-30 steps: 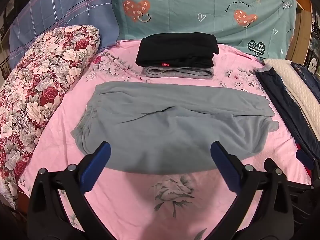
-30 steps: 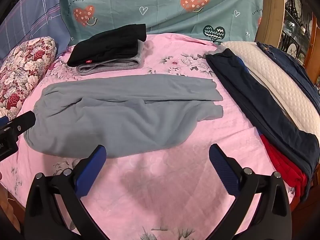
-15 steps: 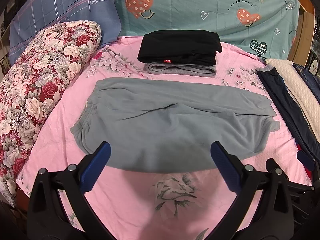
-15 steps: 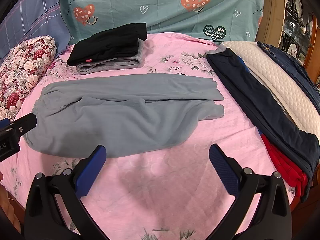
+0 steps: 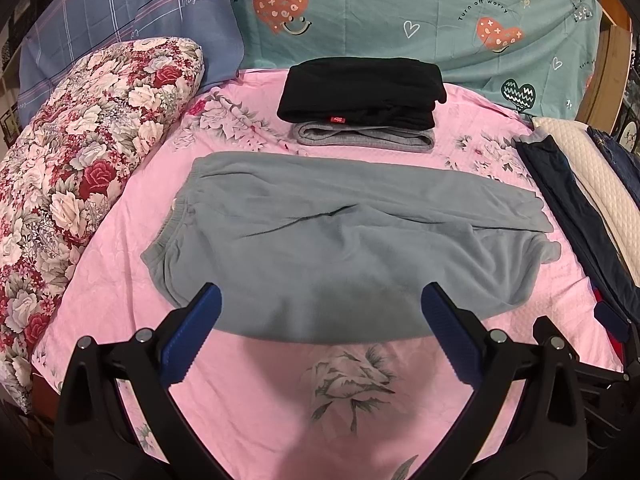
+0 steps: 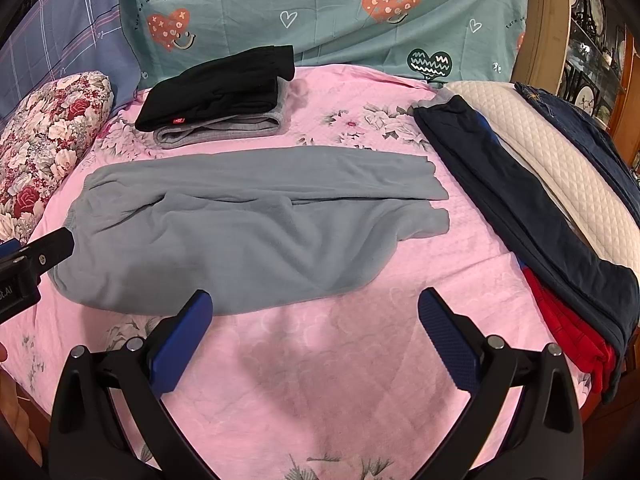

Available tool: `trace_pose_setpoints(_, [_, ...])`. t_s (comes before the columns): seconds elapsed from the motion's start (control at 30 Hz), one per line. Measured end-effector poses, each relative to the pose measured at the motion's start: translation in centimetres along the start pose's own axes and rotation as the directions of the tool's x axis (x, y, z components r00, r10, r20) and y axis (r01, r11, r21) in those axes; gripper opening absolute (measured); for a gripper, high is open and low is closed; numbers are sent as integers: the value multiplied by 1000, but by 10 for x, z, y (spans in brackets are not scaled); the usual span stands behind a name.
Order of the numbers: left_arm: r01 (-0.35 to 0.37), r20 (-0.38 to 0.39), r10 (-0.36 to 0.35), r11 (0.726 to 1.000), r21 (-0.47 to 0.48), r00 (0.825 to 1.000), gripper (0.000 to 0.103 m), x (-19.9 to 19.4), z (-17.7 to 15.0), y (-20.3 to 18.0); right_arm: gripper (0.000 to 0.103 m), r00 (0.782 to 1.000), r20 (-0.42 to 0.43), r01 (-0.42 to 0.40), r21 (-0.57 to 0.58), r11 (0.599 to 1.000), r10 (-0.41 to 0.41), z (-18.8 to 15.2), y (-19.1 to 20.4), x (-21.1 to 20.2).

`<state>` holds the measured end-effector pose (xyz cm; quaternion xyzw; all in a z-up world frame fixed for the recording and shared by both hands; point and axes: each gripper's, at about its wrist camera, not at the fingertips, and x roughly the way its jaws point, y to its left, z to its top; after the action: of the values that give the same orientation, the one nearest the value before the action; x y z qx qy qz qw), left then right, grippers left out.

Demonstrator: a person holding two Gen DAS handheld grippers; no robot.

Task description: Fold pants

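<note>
The left gripper [image 5: 320, 312] has eased a little closer over the near edge of the grey pants [image 5: 344, 240] than half a second ago, its jaws spread wide and holding nothing. The right gripper [image 6: 316, 316] has barely shifted; it hovers level above the pink bed sheet [image 6: 320, 380], just short of the pants' near edge, its jaws also spread and empty. The pants lie flat across the sheet, waistband on the left, legs running right. Beyond the pants sits a folded black and grey stack [image 5: 360, 100]. Right of the pants lie dark navy clothes [image 6: 520, 208]; left of them, a floral pillow [image 5: 80, 152].
</note>
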<state>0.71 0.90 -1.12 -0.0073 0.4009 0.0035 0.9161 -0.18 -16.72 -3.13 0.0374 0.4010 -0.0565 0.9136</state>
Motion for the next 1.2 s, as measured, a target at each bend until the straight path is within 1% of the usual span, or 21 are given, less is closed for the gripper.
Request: trace_pose_setpoints(1.2, [-4,-9,3,1000,-11,1000,101,3,-3,5,102,1000,-5,2,3,1000,-2,-2,3,2])
